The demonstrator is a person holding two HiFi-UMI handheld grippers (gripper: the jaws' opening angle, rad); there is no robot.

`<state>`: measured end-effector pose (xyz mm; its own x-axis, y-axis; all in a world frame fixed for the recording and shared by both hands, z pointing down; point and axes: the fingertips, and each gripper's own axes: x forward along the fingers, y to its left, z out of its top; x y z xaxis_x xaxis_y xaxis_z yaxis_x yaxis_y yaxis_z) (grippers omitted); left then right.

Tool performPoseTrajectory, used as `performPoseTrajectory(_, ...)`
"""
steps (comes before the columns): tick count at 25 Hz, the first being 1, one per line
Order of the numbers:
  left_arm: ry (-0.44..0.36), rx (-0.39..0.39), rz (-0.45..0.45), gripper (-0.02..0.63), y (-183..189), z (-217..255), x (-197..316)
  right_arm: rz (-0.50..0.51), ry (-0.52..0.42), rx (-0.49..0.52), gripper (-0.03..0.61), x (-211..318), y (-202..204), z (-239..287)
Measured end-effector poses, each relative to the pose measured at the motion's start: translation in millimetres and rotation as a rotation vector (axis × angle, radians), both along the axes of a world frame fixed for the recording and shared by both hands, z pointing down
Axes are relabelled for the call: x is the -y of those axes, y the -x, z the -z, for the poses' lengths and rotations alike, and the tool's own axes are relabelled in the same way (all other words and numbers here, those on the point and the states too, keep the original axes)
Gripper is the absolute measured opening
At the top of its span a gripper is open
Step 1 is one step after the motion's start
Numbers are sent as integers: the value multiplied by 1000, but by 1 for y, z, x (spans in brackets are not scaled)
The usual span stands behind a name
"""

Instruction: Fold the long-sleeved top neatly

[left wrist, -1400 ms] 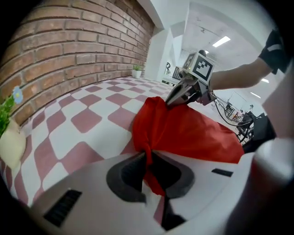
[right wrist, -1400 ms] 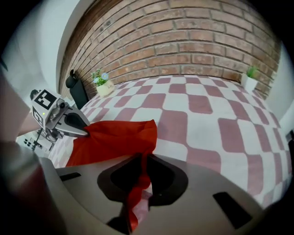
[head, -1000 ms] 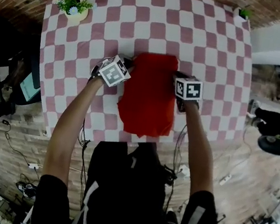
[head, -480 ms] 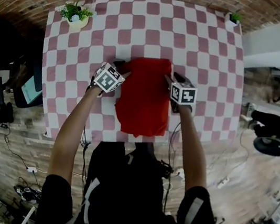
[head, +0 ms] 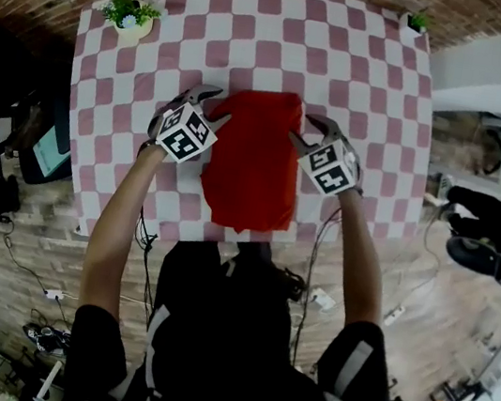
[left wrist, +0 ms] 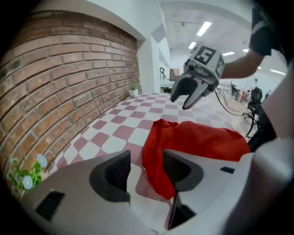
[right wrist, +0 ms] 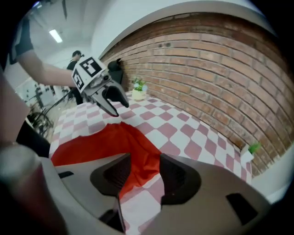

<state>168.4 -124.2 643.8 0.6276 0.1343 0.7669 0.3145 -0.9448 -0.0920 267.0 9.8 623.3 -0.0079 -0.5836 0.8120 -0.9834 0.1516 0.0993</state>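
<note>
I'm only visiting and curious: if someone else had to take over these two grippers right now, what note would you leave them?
Left gripper: open, its jaws have just been opening, and nothing is between the pads. It hovers at the left side of the red top.
Right gripper: open, its jaws have just been opening, and it is empty. It hovers at the top's right side.
Red top: lies free on the checked table between the grippers.
Done: the top is folded into a compact block with no sleeves showing.
Left: the near edge looks uneven, so it probably needs straightening, or perhaps one more fold.
</note>
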Motion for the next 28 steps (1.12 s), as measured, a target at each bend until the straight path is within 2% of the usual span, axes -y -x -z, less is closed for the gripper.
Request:
performPoseTrajectory(2,-36,42,-68,199,-6,-6,-4,87,71,-29,175,3,-4,-8)
performPoseTrajectory(6,-21,118,-130,204,-17,-25,-5,183,169,-57,193,22,-21,-26)
performPoseTrajectory(11,7,227,-186,216,-19,-54,-10,294,319,-28,233,35,-31,-67)
performPoseTrajectory(15,15,293,-178,236,-16,-77,-5,344,419,27,239,31,-35,-93)
performPoseTrajectory(19,81,299,-176,236,-19,-76,-10,356,447,88,239,36,-34,-103)
performPoseTrajectory(24,175,373,-193,187,-9,-90,-14,372,455,163,229,40,-28,-101)
performPoseTrajectory(26,180,366,-213,140,-8,-88,-18,377,446,195,164,38,-23,-100)
performPoseTrajectory(28,156,360,-247,101,-7,-86,-22,387,438,202,128,37,-21,-99)
